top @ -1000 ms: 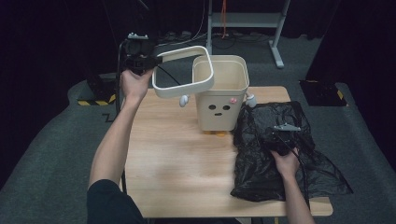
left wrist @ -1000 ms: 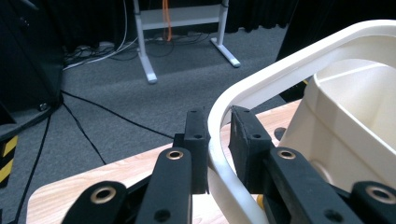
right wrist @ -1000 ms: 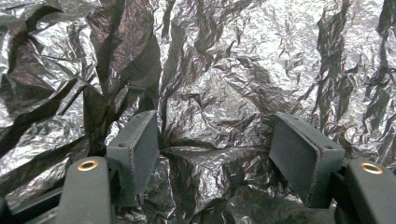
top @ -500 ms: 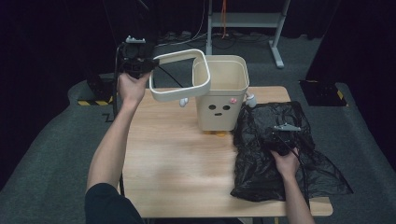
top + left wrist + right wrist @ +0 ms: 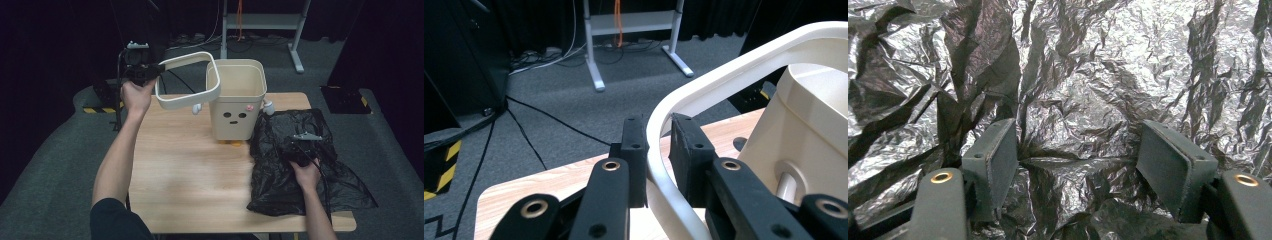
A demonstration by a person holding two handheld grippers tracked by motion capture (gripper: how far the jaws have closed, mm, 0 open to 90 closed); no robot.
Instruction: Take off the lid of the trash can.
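In the high view the cream bin (image 5: 236, 102), with a small face drawn on its front, stands at the far middle of the wooden table (image 5: 185, 175) and serves as the mark for everything else. To the left of the bin and raised above the table's far left corner, the left gripper (image 5: 150, 74) holds the cream rim ring (image 5: 187, 82) by its left edge; the ring hangs tilted in the air, its right side just in front of the bin's left wall, off the bin's mouth. To the right of the bin a crumpled black plastic bag (image 5: 300, 165) is spread over the table's right side, one edge lying against the bin's foot. The right gripper (image 5: 299, 150) rests on the middle of that bag, the hand behind it. In the left gripper view the left gripper (image 5: 659, 145) has its two black jaws drawn close together with the rim ring (image 5: 724, 75) passing between them, the pads pressing both faces of the thin band; the bin (image 5: 809, 135) rises at the right, with grey carpet and a metal stand's legs beyond. In the right gripper view the right gripper (image 5: 1078, 160) stands with its jaws wide apart, pointed down at the shiny creased bag (image 5: 1088, 75); the film lies between and beneath the pads, and nothing is pinched.
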